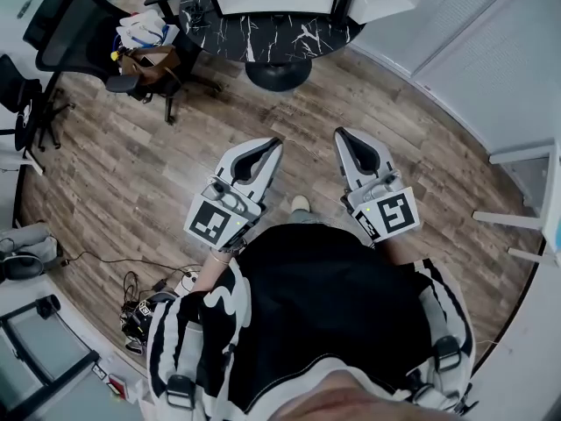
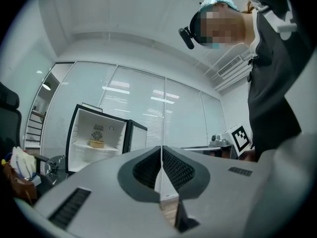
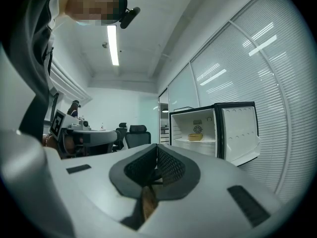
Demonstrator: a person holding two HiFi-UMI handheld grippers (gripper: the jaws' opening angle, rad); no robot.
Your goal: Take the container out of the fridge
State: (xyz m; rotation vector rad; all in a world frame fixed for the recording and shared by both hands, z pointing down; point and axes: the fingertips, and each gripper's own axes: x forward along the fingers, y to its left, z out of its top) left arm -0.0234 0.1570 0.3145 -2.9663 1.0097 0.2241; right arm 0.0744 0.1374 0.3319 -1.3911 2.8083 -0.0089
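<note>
A small mini fridge (image 2: 96, 138) stands open on a dark marble table (image 1: 263, 33). A low yellowish container (image 2: 96, 144) sits on its upper shelf, under a round sticker on the back wall. The right gripper view shows the same fridge (image 3: 198, 130), its container (image 3: 195, 137) and the door (image 3: 240, 133) swung out to the right. Both grippers are held side by side in front of the person's body, well short of the fridge. My left gripper (image 1: 276, 141) (image 2: 161, 152) is shut with nothing in it. My right gripper (image 1: 339, 132) (image 3: 157, 150) is shut and empty too.
A black office chair (image 1: 79, 24) with bags beside it stands at the left of the wooden floor (image 1: 131, 174). The table rests on a round black pedestal (image 1: 278, 73). Cables lie at the lower left (image 1: 131, 288). White blinds line the wall (image 3: 257, 83).
</note>
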